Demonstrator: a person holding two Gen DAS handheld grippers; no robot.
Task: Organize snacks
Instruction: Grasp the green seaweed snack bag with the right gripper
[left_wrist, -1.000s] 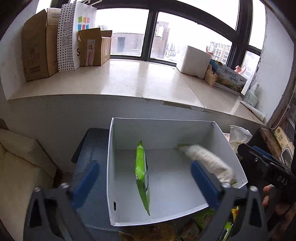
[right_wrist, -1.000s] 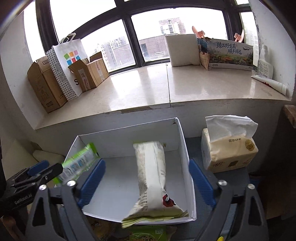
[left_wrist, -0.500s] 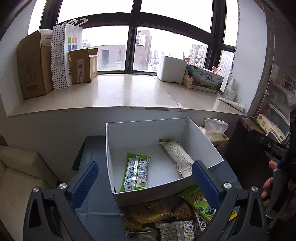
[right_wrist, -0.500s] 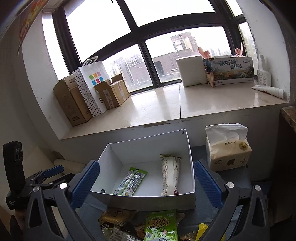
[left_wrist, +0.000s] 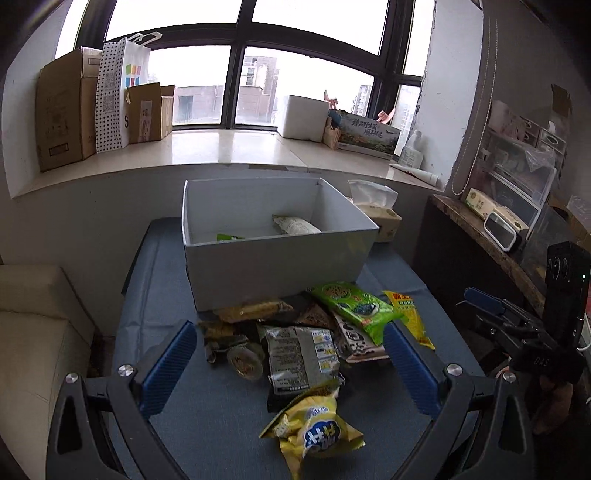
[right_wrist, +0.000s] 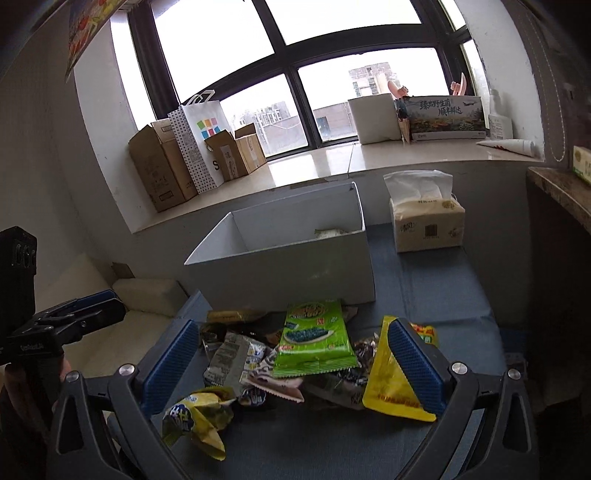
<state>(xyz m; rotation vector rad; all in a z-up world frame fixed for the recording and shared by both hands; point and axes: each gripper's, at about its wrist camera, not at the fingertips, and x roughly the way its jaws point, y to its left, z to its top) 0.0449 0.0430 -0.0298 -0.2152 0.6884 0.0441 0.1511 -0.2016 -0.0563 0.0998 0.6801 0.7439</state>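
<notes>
A white open box (left_wrist: 280, 258) (right_wrist: 291, 269) stands on the blue table. Inside it lie a white snack packet (left_wrist: 295, 225) (right_wrist: 330, 232) and a green packet (left_wrist: 229, 237), mostly hidden by the front wall. A pile of snack packets lies in front of the box: a green bag (left_wrist: 354, 306) (right_wrist: 314, 338), a grey packet (left_wrist: 299, 354), a crumpled yellow bag (left_wrist: 317, 432) (right_wrist: 199, 417) and a yellow-orange bag (right_wrist: 391, 384). My left gripper (left_wrist: 288, 365) is open and empty above the pile. My right gripper (right_wrist: 291, 365) is open and empty above the pile.
A tissue pack (right_wrist: 424, 221) stands right of the box. A beige cushion (left_wrist: 33, 332) lies left of the table. A wooden shelf (left_wrist: 491, 236) with items is at the right. Cardboard boxes (left_wrist: 62, 110) and a dotted bag stand on the windowsill.
Both grippers let their packets drop into the box, then pulled back and down from it. The snack pile in front of the box has come into view.
</notes>
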